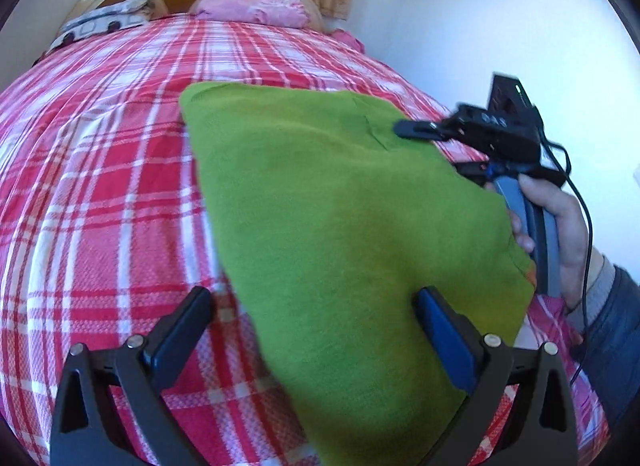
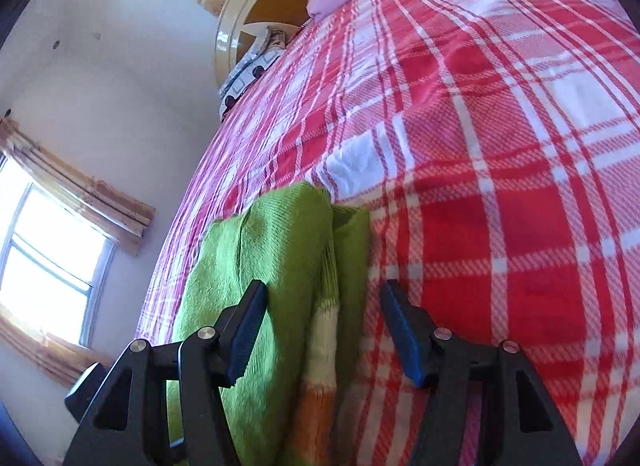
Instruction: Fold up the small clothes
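1. Your left claw (image 1: pixel 316 330) stood wide, gripping nothing. The green sweater (image 1: pixel 340 205) lay on the plaid blanket (image 1: pixel 100 185), spreading ahead of it and past its right finger.
2. Your right claw (image 2: pixel 324 330) was also wide and empty, with the sweater's folded edge and striped cuff (image 2: pixel 320 350) running between its fingers.
3. You seemed to be mid-fold; next, each claw would need to close on an edge.
4. Motion blur hid the layers, and the sweater's near end was cut off.
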The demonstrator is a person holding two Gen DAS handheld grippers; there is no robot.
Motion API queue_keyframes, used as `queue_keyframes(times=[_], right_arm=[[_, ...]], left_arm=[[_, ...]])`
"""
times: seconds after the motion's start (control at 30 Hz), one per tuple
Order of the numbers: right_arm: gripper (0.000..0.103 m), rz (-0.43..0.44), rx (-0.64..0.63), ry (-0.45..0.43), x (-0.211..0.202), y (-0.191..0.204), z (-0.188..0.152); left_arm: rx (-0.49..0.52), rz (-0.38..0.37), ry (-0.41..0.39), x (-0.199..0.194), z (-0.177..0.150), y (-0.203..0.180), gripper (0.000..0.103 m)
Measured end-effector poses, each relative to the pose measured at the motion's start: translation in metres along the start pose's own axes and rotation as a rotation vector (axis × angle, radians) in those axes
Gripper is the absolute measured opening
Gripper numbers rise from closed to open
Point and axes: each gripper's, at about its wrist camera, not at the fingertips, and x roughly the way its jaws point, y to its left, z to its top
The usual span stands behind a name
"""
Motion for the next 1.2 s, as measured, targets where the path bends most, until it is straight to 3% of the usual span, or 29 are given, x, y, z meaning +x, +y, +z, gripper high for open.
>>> queue_keyframes(times=[0.1, 0.2, 0.4, 0.5, 0.77, 0.87, 0.97, 1.1, 1.2], right_arm=[[0.057, 0.011, -0.018, -0.017, 0.002, 0.0, 0.0], [0.041, 0.037, -0.003, 0.003, 0.004, -0.006, -0.001], [0.037, 0.021, -0.034, -0.002, 0.004, -0.001, -0.003], [0.028, 0.012, -0.077, -0.012, 0.003, 0.007, -0.007], [0.029, 0.032, -0.035, 0.003, 0.008, 0.0, -0.005], [0.028, 0.001, -0.1, -0.026, 0.004, 0.011, -0.009], [0.028, 0.042, -0.14, -0.051, -0.002, 0.016, -0.013], [0.031, 0.015, -0.083, -0.01, 0.008, 0.007, -0.009], [0.027, -0.024, -0.127, -0.028, 0.005, 0.016, -0.011]], left_arm=[[0.039, -0.007, 0.01, 0.001, -0.001, -0.008, 0.1], [0.049, -0.013, 0.017, 0.003, -0.002, -0.011, 0.1], [0.052, -0.027, 0.016, 0.001, -0.003, -0.012, 0.097], [0.044, -0.033, 0.011, 0.0, -0.004, -0.012, 0.094], [0.011, -0.072, -0.002, -0.002, -0.004, -0.006, 0.086], [-0.006, -0.076, -0.019, -0.005, -0.004, -0.003, 0.078], [-0.021, -0.085, -0.022, -0.004, -0.003, 0.0, 0.077], [-0.028, -0.095, -0.013, -0.002, -0.002, 0.002, 0.077], [-0.043, -0.095, -0.024, -0.006, -0.001, 0.005, 0.066]])
